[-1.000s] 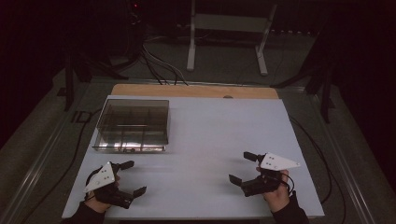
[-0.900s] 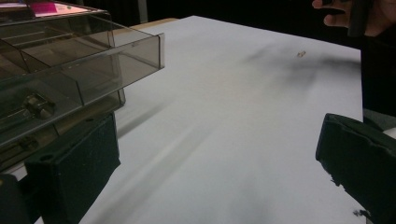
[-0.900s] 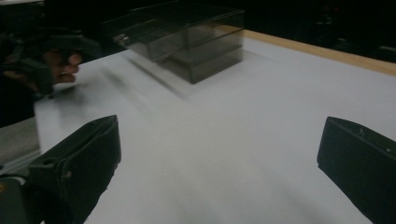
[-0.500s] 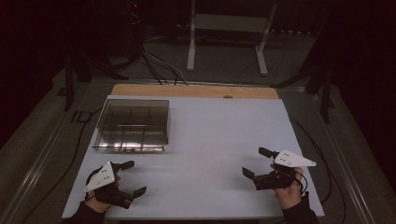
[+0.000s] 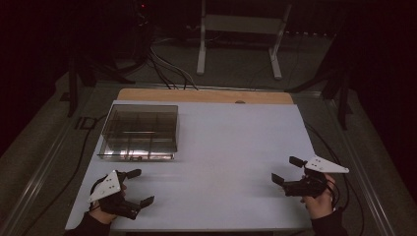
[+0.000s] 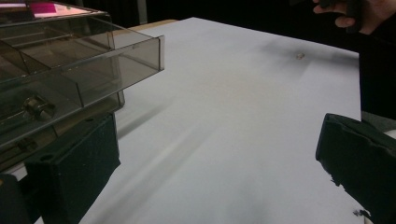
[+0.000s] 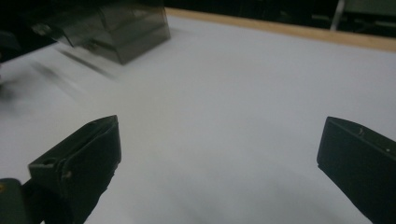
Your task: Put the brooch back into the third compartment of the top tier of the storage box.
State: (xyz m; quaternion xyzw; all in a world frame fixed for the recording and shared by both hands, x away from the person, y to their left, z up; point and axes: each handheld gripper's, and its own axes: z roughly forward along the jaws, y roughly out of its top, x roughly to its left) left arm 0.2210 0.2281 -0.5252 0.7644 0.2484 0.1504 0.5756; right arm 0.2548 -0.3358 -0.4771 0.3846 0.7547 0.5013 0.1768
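Left gripper point(image 5: 138, 187) at 7 o'clock on the table point(image 5: 231, 147), jaws wide apart, holding nothing. Clear compartment box point(image 5: 140, 132) at 10 o'clock, just beyond it; small metal part point(image 6: 37, 106) in a near compartment. Right gripper point(image 5: 286, 170) at 4 o'clock, jaws spread wide, empty.

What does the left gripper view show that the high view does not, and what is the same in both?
The left gripper view alone lets you see a small metal part inside a near compartment of the clear box, and a tiny object lying on the table. The high view alone gives the whole layout: the left gripper and right gripper, both with open jaws, and the white stand on the floor beyond. Both views share the box and the white table.
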